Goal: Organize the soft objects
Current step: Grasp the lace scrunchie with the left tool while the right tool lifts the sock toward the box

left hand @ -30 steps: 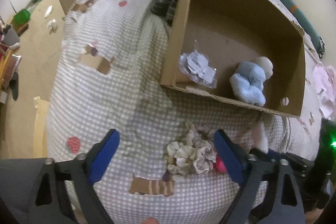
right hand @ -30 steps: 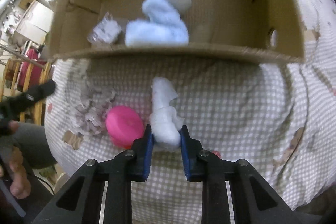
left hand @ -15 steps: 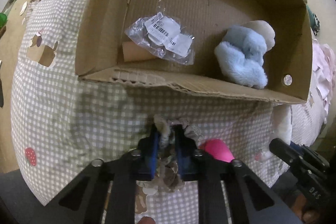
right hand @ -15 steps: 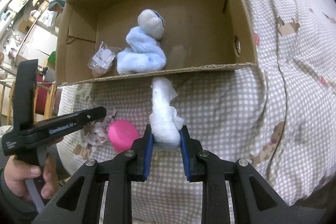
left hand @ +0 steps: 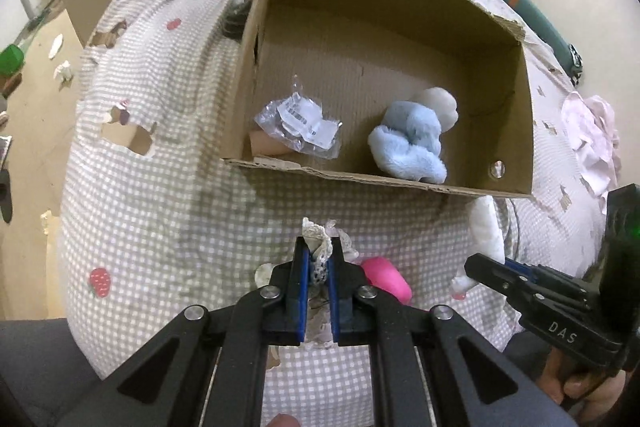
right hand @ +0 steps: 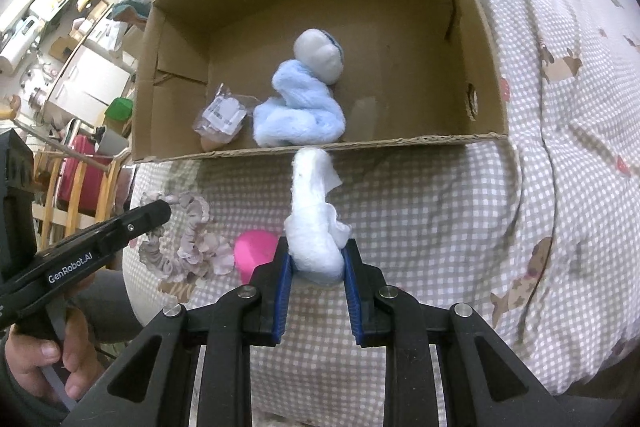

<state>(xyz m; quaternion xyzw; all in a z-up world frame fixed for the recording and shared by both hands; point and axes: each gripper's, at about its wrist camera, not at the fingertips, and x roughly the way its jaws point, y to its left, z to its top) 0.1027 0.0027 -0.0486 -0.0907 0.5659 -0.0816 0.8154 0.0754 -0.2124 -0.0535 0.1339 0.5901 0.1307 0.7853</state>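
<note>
An open cardboard box (left hand: 400,27) (right hand: 486,39) lies on the checked bed cover. Inside are a light blue plush (left hand: 412,139) (right hand: 298,109), a pale round ball (left hand: 440,103) (right hand: 320,53) and a clear plastic packet (left hand: 298,125) (right hand: 220,117). My left gripper (left hand: 319,255) is shut on a frilly lace scrunchie (left hand: 318,247) (right hand: 188,239) in front of the box. My right gripper (right hand: 318,259) is shut on a white fluffy cloth (right hand: 314,223) (left hand: 486,231), held just before the box's near wall. A pink round object (left hand: 386,279) (right hand: 254,251) lies between the grippers.
The bed cover (left hand: 140,167) (right hand: 460,219) drops off at the left toward the floor (left hand: 28,99). A dark item (left hand: 240,15) lies behind the box's left wall. Pink clothing (left hand: 592,135) lies at the right. Chairs and a red object (right hand: 76,171) stand beside the bed.
My left gripper closed on the lace scrunchie and has lifted it. My right gripper has risen with the white cloth, and the box looks farther and lower.
</note>
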